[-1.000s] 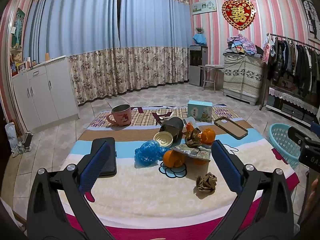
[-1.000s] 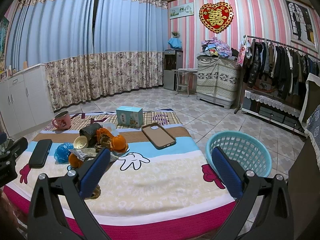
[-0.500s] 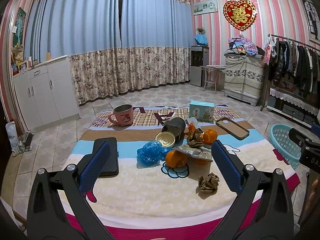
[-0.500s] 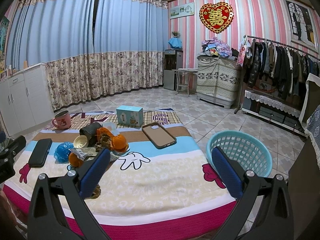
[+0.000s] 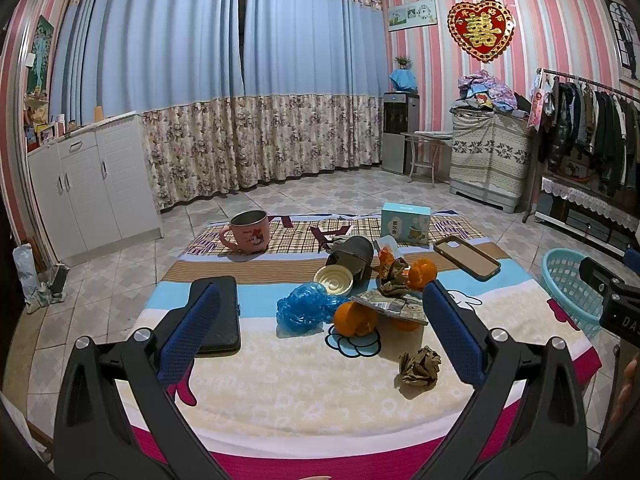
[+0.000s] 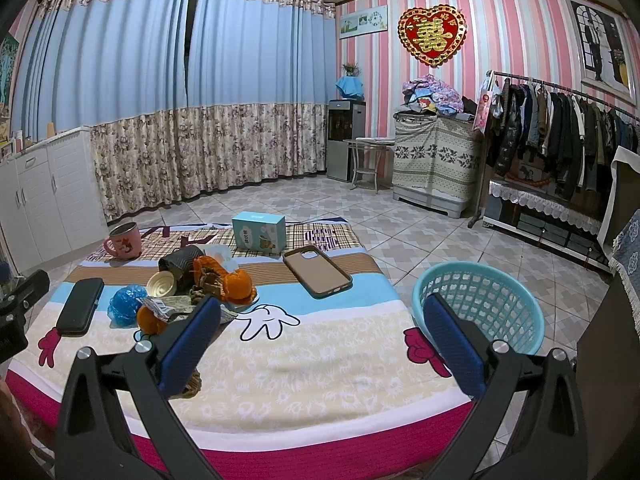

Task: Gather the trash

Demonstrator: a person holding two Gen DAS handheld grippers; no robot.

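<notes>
Trash lies in a heap mid-table: a crumpled blue bag (image 5: 306, 309), orange peels (image 5: 355, 319), a flat wrapper (image 5: 394, 304), a white lid (image 5: 333, 280) and a tipped dark cup (image 5: 352, 254). A crumpled brown paper ball (image 5: 420, 366) lies apart, nearer me. A teal basket (image 6: 478, 308) stands on the floor right of the table. My left gripper (image 5: 320, 330) is open and empty above the near table edge, facing the heap. My right gripper (image 6: 320, 338) is open and empty; the paper ball (image 6: 192, 382) is mostly hidden behind its left finger.
A pink mug (image 5: 248, 232), a black case (image 5: 218, 312), a phone case (image 5: 466, 256) and a light blue box (image 5: 405, 224) also rest on the cartoon-print tablecloth (image 5: 280, 380). White cabinets stand left, a clothes rack right, tiled floor beyond.
The left view has shifted slightly; the table objects sit a little farther right and higher. Both grippers stay open and empty. The right view is almost unchanged.
</notes>
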